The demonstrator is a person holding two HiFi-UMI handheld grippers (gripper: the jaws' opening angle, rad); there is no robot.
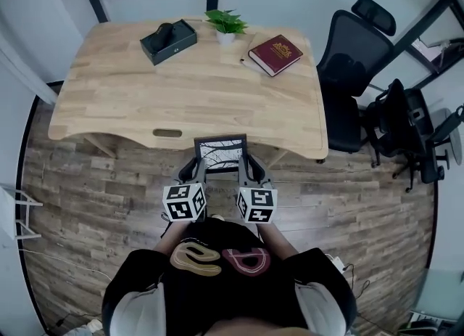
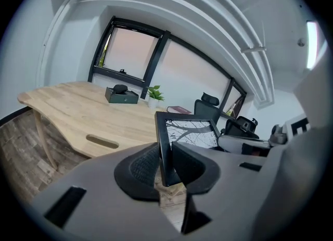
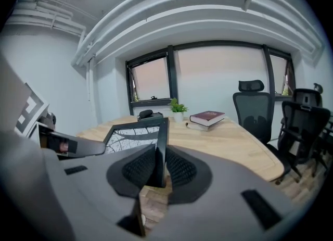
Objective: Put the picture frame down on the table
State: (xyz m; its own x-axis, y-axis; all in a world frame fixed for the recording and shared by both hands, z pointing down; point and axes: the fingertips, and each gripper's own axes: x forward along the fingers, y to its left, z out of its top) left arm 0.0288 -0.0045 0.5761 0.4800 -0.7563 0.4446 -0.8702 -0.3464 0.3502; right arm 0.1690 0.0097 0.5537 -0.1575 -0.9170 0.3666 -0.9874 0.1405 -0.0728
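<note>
A black picture frame (image 1: 221,153) with a white branch-pattern print hangs in the air just in front of the near edge of the wooden table (image 1: 188,88). My left gripper (image 1: 194,175) is shut on the frame's left edge (image 2: 165,151). On the frame's right edge (image 3: 160,146) my right gripper (image 1: 248,173) is shut. The frame (image 2: 190,133) lies roughly level between both grippers, its picture side up. Its underside is hidden.
On the table's far side stand a dark box (image 1: 168,41), a small potted plant (image 1: 226,26) and a red book (image 1: 275,54). A black office chair (image 1: 348,73) stands right of the table. A slot (image 1: 167,133) is cut near the table's front edge.
</note>
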